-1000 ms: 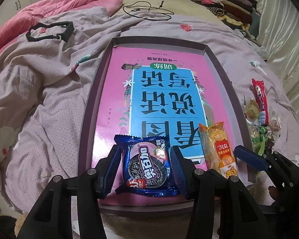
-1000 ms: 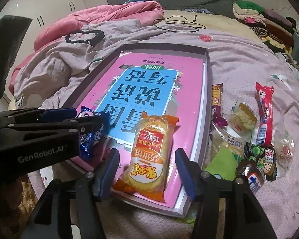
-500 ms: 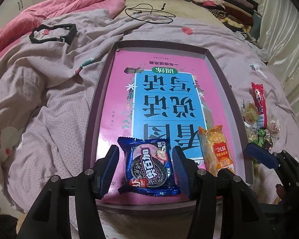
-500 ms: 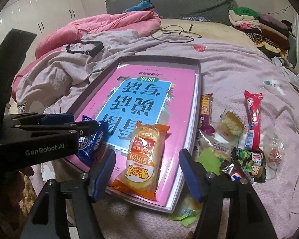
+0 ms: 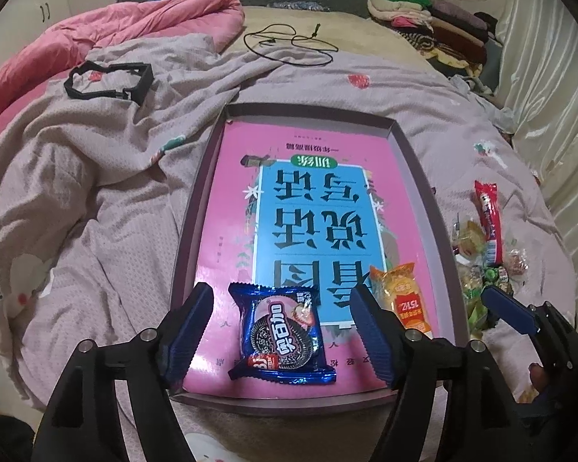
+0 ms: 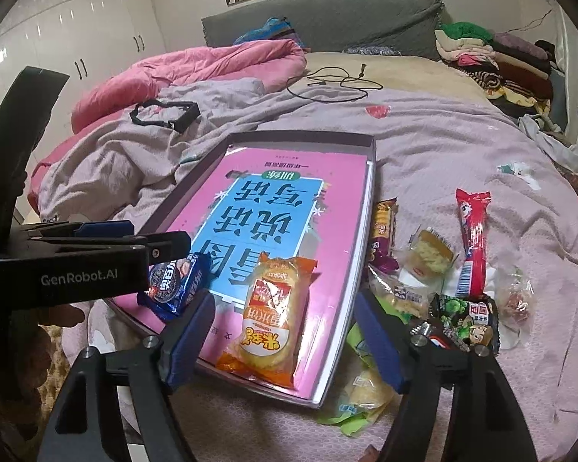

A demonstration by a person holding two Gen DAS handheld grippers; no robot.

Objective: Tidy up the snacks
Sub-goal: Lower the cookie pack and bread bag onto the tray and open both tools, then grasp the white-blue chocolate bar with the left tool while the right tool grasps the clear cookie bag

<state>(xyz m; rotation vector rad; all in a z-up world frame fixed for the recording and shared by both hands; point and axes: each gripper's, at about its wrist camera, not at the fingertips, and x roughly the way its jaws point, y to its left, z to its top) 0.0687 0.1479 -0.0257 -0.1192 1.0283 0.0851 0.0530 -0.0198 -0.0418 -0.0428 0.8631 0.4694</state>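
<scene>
A shallow purple tray (image 5: 196, 208) with a pink and blue book cover inside lies on the bed. A blue cookie packet (image 5: 280, 332) lies at its near edge, between the open fingers of my left gripper (image 5: 285, 323), not gripped. An orange snack packet (image 5: 402, 293) lies to its right, also in the right wrist view (image 6: 273, 315), between the open fingers of my right gripper (image 6: 285, 342). A pile of loose snacks (image 6: 435, 288) with a red stick packet (image 6: 472, 238) lies right of the tray (image 6: 366, 231).
A black plastic frame (image 5: 108, 81) and a black cable (image 5: 289, 42) lie on the crumpled lilac blanket (image 5: 96, 177) behind the tray. A pink duvet (image 5: 115, 30) is at the back left, folded clothes (image 5: 424, 15) at the back right.
Both grippers have drawn back and up from the tray. The left fingers have opened wider around the cookie packet, which stays lying on the tray.
</scene>
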